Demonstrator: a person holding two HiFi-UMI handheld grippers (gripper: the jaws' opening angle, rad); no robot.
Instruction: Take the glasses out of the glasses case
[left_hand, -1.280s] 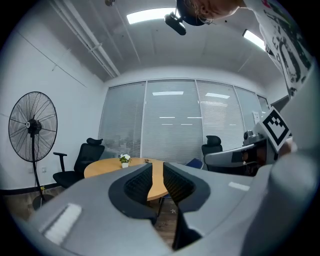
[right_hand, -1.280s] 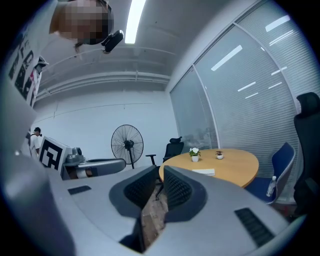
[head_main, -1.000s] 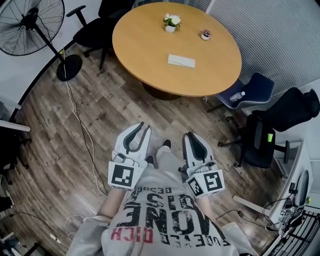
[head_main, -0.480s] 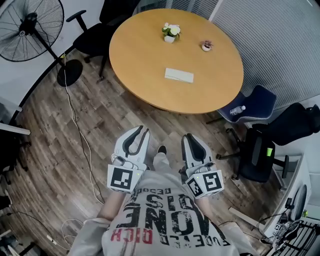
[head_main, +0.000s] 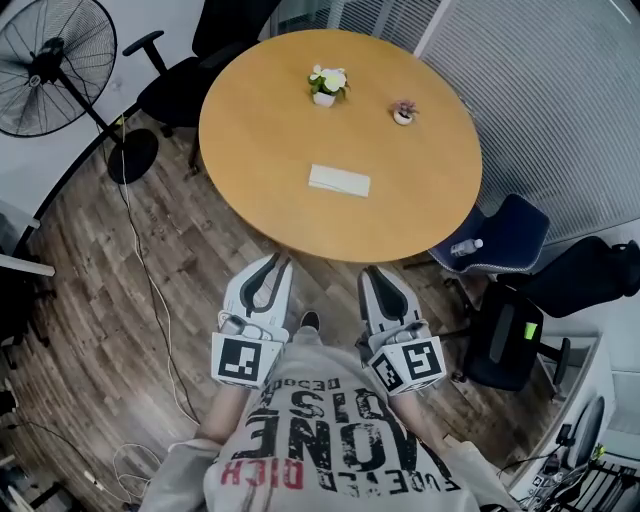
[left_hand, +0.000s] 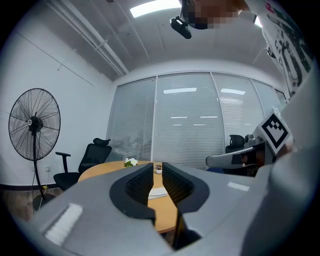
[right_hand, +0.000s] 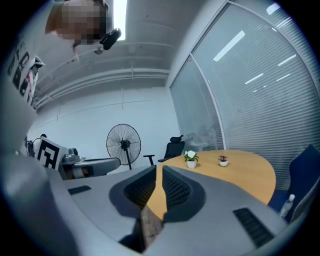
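Nearest, the left gripper (head_main: 276, 262) was just closing, a slim gap left, nothing in it; the right gripper (head_main: 374, 272) sat pinched together, empty. Ahead, the white glasses case (head_main: 339, 180) lay flat on the round table (head_main: 250, 140), flowerpots (head_main: 324, 86) beyond.

I'm working in an office meeting room: a round wooden surface (head_main: 260, 150) with a black swivel chair (head_main: 185, 85) on its far left and a blue chair (head_main: 505, 232) on its right. Slatted blinds (head_main: 560, 90) cover the far glass partitions, a pedestal fan (head_main: 55, 60) stands far left, and a panel light (left_hand: 152, 7) sits in the ceiling.
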